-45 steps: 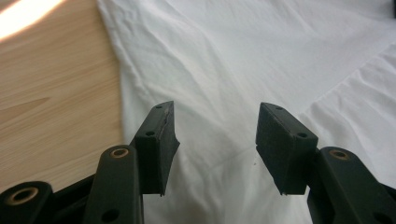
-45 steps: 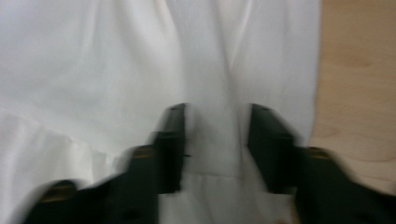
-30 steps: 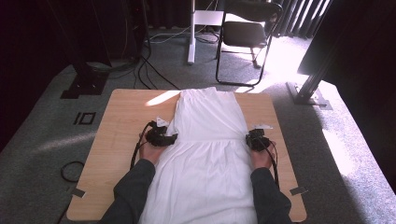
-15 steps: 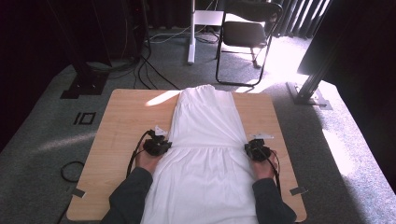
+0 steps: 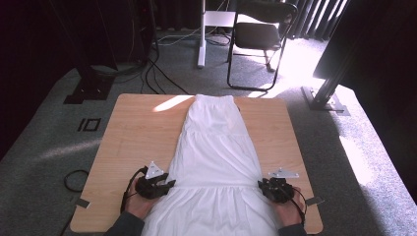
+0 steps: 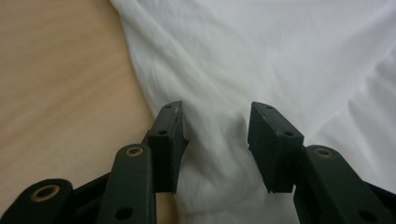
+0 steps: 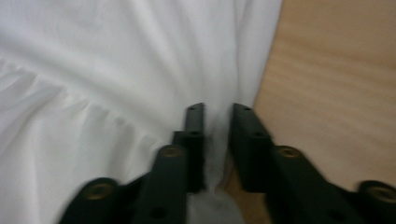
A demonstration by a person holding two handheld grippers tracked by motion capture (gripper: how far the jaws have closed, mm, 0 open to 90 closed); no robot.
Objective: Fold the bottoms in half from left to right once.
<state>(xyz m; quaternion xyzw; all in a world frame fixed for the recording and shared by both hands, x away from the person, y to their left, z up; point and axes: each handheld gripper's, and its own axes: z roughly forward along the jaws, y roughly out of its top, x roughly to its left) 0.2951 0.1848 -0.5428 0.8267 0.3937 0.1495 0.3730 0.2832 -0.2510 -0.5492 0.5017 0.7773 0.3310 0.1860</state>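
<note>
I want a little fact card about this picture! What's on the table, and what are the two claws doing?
Table: wooden table
On it: white dress, laid flat, narrow end at the far edge
Left claw: open, jaws standing over the dress's left edge
Right claw: jaws nearly together with a fold of the dress's right edge between them
Behind the table: folding chair, cables on the carpet

Grey carpet [image 5: 44, 142] with sunlit patches, a black folding chair [image 5: 258, 37], dark curtains [image 5: 314, 19] behind.
</note>
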